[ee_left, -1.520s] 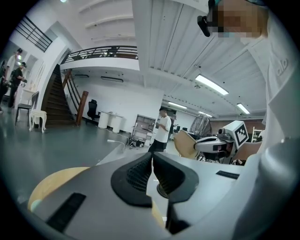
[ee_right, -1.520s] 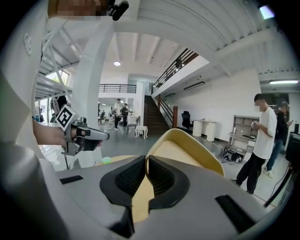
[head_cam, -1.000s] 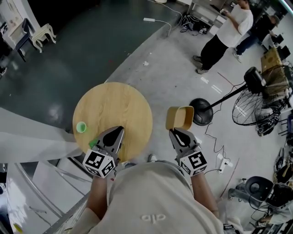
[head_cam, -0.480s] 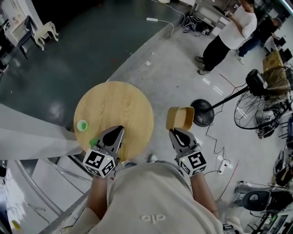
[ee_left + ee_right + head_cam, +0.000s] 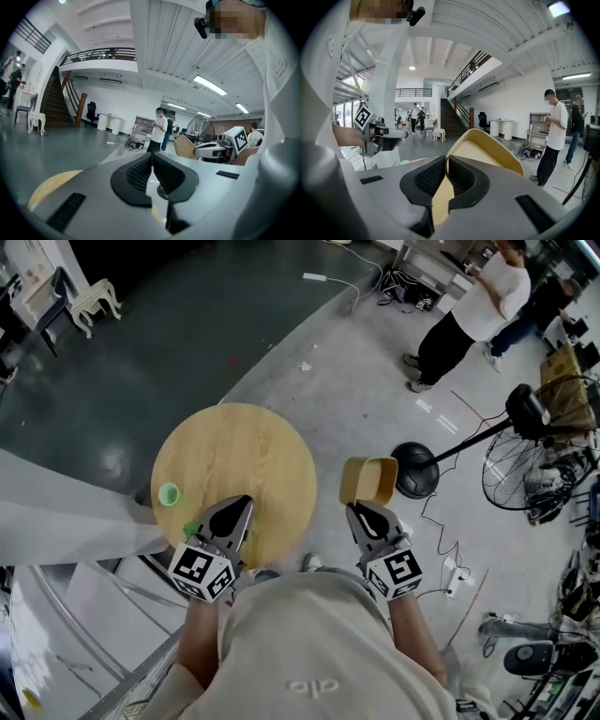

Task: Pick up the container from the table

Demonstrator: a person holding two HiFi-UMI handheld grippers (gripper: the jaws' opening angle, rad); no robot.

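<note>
A tan, square-mouthed container point(image 5: 367, 481) hangs in the air to the right of the round wooden table point(image 5: 234, 465), lifted off it. My right gripper point(image 5: 359, 510) is shut on the container's near wall; in the right gripper view the yellow-rimmed container point(image 5: 487, 150) rises just past the pads point(image 5: 459, 176), its wall pinched between them. My left gripper point(image 5: 240, 507) hovers over the table's near edge with its jaws shut and nothing held; in the left gripper view its pads point(image 5: 166, 176) meet. A small green cup point(image 5: 169, 494) stands at the table's left edge.
A floor fan point(image 5: 534, 451) on a black round base point(image 5: 414, 470) stands to the right, with cables on the floor. Two people point(image 5: 464, 310) stand at the back right by desks. A white chair point(image 5: 89, 304) is at the far left. A white sheet point(image 5: 66, 521) lies left of the table.
</note>
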